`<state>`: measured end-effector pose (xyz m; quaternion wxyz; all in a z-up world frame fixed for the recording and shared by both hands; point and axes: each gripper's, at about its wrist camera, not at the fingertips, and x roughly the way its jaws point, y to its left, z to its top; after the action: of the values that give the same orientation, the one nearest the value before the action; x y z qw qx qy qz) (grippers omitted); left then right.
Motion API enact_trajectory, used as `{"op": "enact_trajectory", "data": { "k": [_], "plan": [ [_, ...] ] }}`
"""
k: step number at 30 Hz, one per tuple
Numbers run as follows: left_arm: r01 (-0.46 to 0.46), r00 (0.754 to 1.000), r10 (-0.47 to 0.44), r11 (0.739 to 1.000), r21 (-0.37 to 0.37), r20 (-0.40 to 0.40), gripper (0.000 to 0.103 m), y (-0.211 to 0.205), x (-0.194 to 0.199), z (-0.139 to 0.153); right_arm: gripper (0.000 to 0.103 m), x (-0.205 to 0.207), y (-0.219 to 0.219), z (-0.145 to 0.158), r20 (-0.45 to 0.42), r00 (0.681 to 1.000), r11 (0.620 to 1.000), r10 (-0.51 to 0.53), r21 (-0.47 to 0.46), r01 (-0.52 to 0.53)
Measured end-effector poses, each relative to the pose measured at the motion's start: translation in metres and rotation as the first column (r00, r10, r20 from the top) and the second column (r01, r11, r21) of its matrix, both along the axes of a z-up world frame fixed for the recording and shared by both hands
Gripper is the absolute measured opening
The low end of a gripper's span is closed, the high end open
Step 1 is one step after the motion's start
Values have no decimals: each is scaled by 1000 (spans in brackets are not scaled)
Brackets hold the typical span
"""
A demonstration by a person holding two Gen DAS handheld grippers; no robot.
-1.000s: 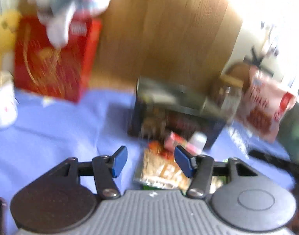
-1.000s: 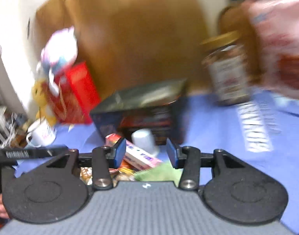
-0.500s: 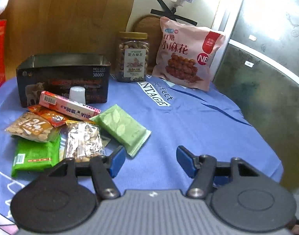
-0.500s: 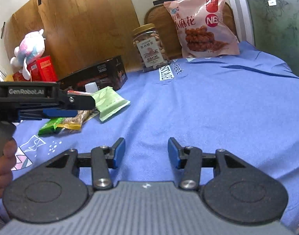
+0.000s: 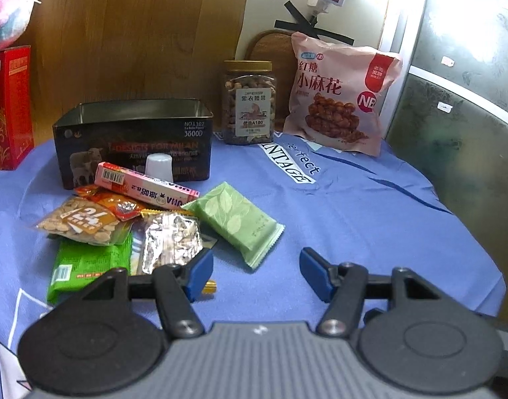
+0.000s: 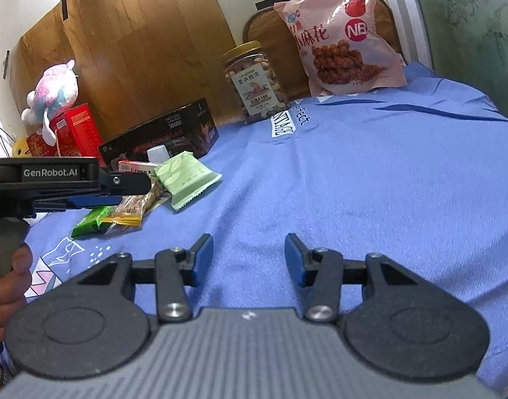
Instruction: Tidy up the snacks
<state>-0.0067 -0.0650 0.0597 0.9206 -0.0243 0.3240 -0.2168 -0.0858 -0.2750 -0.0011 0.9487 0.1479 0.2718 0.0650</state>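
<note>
- Across the blue-clothed counter [image 5: 370, 206], the open black tin [image 5: 134, 139] serves as the landmark; no snack lies in what shows of its inside.
- Just in front of the tin stands a small white cup [image 5: 159, 167], and a long pink candy box [image 5: 146, 189] lies at a slant by the cup's foot.
- Nearer than the tin lies a loose heap, packets overlapping: an orange biscuit packet [image 5: 77, 221], a silver foil packet [image 5: 170, 241] and a bright green packet [image 5: 87, 266].
- Right of that heap, well in front of the tin, a pale green leaf-print packet [image 5: 235, 222] lies flat, its near part clear of the others.
- Right of the tin, at the back, stand a nut jar [image 5: 249, 103] and a big pink bag [image 5: 340, 96].
- Left gripper [image 5: 254, 274] hovers low just short of the heap, half open with nothing between the pads; its left fingertip [image 5: 197, 274] sits over the foil packet's near edge.
- Right gripper [image 6: 245, 259] hangs over bare cloth, well right of the tin, jaws easing inward and empty.
- My reading: the step in hand is picking a first packet for the tin. The leaf-print packet looks the easiest. Widen the jaws, come down across its narrow width, and pinch the body, not the crimped end, which would likely flop.
- Lifting from the heap first risks dragging neighbours along.
</note>
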Motion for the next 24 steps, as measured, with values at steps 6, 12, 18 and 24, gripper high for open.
{"op": "enact_trajectory", "data": {
  "k": [6,12,18,24],
  "plan": [
    [9,1000,-9,1000,3,0,59,-2,-2,0,50,-2,0,0,1,1000,1000,3,7,-3],
    [3,1000,-3,1000,15,-4,59,1,-2,-2,50,-2,2,-1,14,1000,1000,7,6,-7],
    [9,1000,-9,1000,23,2,59,3,-2,1,48,2,7,-1,2,1000,1000,31,-3,-31],
    [8,1000,-8,1000,29,-6,59,5,0,0,47,2,17,1,17,998,998,61,-29,-61]
  ]
}}
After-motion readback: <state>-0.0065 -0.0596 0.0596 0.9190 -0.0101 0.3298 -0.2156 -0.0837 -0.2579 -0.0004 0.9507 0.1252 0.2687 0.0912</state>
